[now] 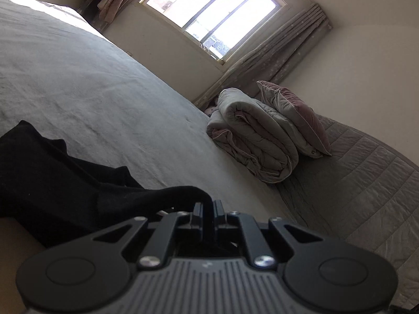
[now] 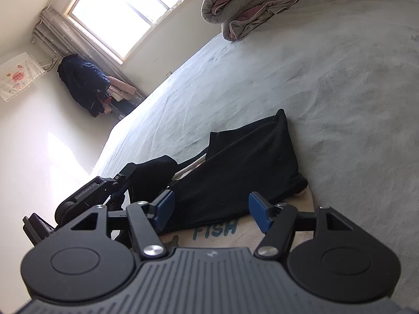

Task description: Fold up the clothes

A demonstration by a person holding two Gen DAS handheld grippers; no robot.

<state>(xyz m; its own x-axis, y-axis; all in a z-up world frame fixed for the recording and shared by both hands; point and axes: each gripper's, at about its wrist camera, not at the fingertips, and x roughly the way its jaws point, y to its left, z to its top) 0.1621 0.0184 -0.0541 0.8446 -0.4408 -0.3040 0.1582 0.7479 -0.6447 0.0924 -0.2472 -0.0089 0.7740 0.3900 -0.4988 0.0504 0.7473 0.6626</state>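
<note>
**Black garment pinched at left, right jaws wide over it**

While pinched in the left hand-held gripper [image 1: 208,210], jaws nearly together on a raised fold of the black garment [image 1: 52,172], with the rest of the cloth trailing away left across the grey bed [image 1: 104,99]. Further right in the left wrist view, a rolled quilt [image 1: 251,141] with a pillow [image 1: 296,115] leaning on it, below the window [image 1: 209,13] and a drawn curtain [image 1: 275,52].

From the right wrist view, leftmost a dark coat [image 2: 83,83] hanging by the wall. Next, the left hand-held gripper [image 2: 125,175], clamped on the garment's lifted end. Centre, the black garment [image 2: 235,172] lying partly on the bed [image 2: 327,91] and partly on a beige cloth printed "FISH" [image 2: 217,231]. Nearest, the right hand-held gripper [image 2: 212,206], blue pads well apart, nothing between them, poised just over the garment's near edge.
</note>
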